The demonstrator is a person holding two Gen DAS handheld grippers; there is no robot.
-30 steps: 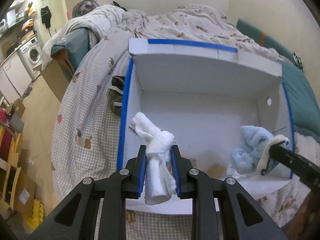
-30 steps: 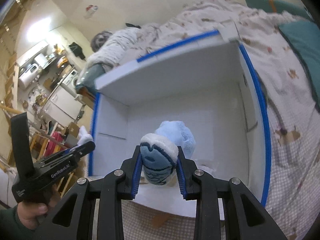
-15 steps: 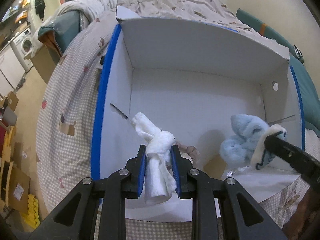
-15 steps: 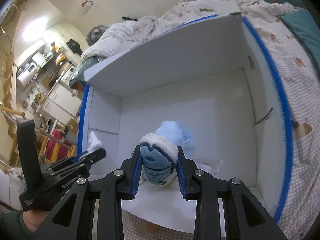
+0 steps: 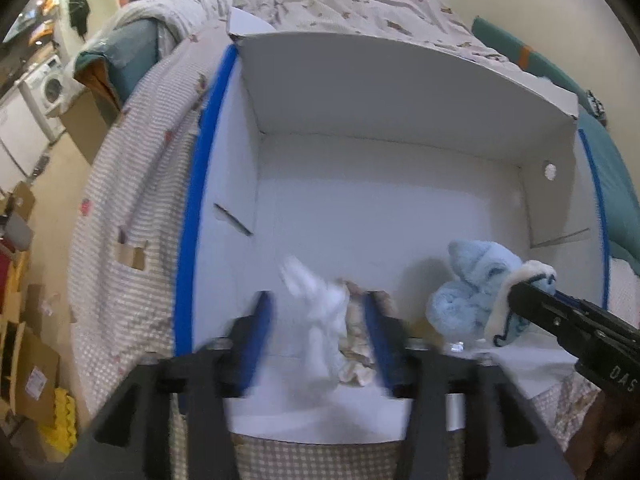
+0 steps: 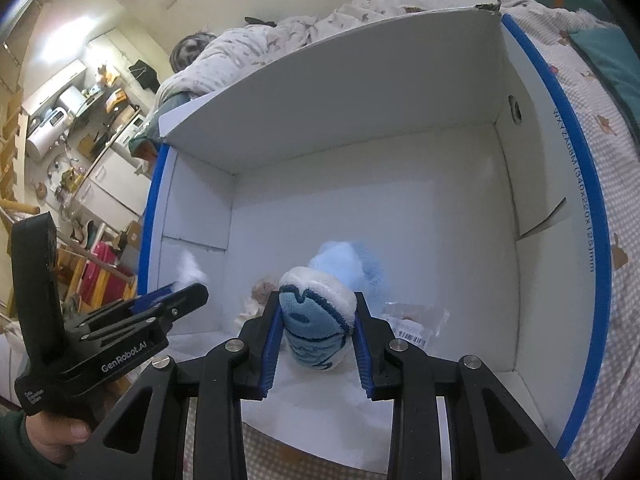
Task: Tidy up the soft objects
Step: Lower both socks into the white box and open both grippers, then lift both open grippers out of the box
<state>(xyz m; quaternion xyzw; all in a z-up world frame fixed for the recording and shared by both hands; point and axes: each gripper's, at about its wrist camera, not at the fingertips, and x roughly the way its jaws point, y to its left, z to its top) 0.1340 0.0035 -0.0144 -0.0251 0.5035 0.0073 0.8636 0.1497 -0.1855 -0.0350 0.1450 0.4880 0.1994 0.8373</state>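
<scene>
Half a second on, your left gripper (image 5: 316, 336) had sprung wide, dropping the white sock (image 5: 320, 320) into the white box (image 6: 400, 140), while your right gripper (image 6: 318, 332), pinching the blue sock (image 6: 320, 312), risked snagging it on release.

**Colours & patterns around the white box**

Box (image 6: 400, 220): white inside, blue tape along side rims. Inside it: white fluffy cloth (image 5: 324, 320), blurred; beige/cream mottled item (image 5: 356, 344) just beside; pale blue fuzzy sock (image 6: 320, 320) w/ white cuff, darker blue lines. Grippers (image 6: 318, 344) both black w/ blue pads; white lettering on left one (image 6: 136, 344). Under box: bedspread (image 5: 132, 248), beige-and-white check w/ small brown motifs. Right of box: teal pillow (image 6: 608, 56).
</scene>
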